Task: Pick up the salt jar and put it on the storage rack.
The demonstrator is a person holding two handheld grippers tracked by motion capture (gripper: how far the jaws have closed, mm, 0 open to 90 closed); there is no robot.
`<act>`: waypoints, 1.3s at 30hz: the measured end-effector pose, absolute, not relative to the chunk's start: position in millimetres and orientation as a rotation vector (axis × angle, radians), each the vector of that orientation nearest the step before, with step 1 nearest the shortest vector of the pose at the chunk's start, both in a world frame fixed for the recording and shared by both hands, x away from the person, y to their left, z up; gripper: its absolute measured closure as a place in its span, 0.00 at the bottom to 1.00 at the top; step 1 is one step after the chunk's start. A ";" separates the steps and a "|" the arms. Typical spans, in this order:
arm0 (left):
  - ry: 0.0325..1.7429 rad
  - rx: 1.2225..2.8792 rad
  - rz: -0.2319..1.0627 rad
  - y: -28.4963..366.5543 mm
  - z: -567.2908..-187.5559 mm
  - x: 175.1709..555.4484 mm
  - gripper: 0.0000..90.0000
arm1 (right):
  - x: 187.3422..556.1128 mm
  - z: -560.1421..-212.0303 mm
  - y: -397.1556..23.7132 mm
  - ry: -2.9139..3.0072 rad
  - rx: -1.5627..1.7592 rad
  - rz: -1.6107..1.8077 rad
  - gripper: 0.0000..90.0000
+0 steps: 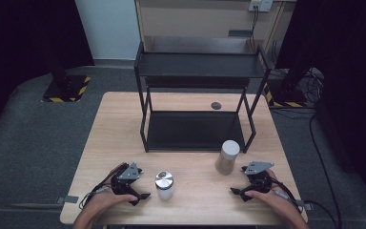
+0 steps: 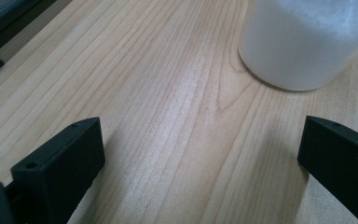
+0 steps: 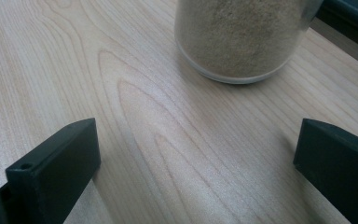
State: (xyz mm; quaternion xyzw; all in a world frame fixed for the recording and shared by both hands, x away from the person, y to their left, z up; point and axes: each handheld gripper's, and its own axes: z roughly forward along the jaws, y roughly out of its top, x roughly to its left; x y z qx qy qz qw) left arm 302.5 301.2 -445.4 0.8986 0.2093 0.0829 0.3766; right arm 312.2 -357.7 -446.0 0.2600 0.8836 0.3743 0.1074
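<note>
A small white jar with a silver lid (image 1: 164, 184) stands near the table's front edge, just right of my left gripper (image 1: 141, 182). Its white body (image 2: 303, 42) shows at the top right in the left gripper view, ahead of the open jaws, with nothing between them (image 2: 200, 154). A taller jar of tan powder with a white lid (image 1: 227, 156) stands left of and a little beyond my right gripper (image 1: 238, 180). Its base (image 3: 240, 39) sits ahead of that gripper's open, empty jaws (image 3: 196, 154). Both grippers rest low on the wood.
A black two-tier metal rack (image 1: 198, 98) stands on the far half of the wooden table (image 1: 109, 133). A round grey cable port (image 1: 216, 105) sits behind it. Dark carpet surrounds the table, with cables at the right (image 1: 314, 143).
</note>
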 end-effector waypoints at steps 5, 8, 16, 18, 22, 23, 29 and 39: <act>0.518 2.304 0.207 301.4 -445.0 302.8 0.00 | 311.9 -445.9 -357.5 2.600 0.768 1.101 0.01; 0.519 2.304 0.207 301.4 -445.0 302.6 0.00 | 311.8 -446.0 -357.5 2.599 0.768 1.101 0.01; 0.521 2.302 0.214 301.3 -445.1 301.1 0.00 | 311.9 -446.0 -357.5 2.600 0.768 1.101 0.01; 0.524 2.300 0.214 301.4 -445.3 300.6 0.00 | 311.9 -446.0 -357.5 2.600 0.768 1.101 0.01; 0.524 2.300 0.214 301.4 -445.3 300.5 0.00 | 311.9 -446.0 -357.5 2.600 0.768 1.101 0.01; 0.524 2.300 0.213 301.5 -445.3 300.7 0.00 | 311.9 -446.0 -357.5 2.599 0.768 1.101 0.01; 0.524 2.299 0.209 301.9 -445.3 300.9 0.00 | 311.9 -446.0 -357.5 2.599 0.768 1.101 0.01; 0.526 2.297 0.206 302.5 -445.4 300.4 0.00 | 311.6 -446.0 -357.3 2.598 0.771 1.101 0.01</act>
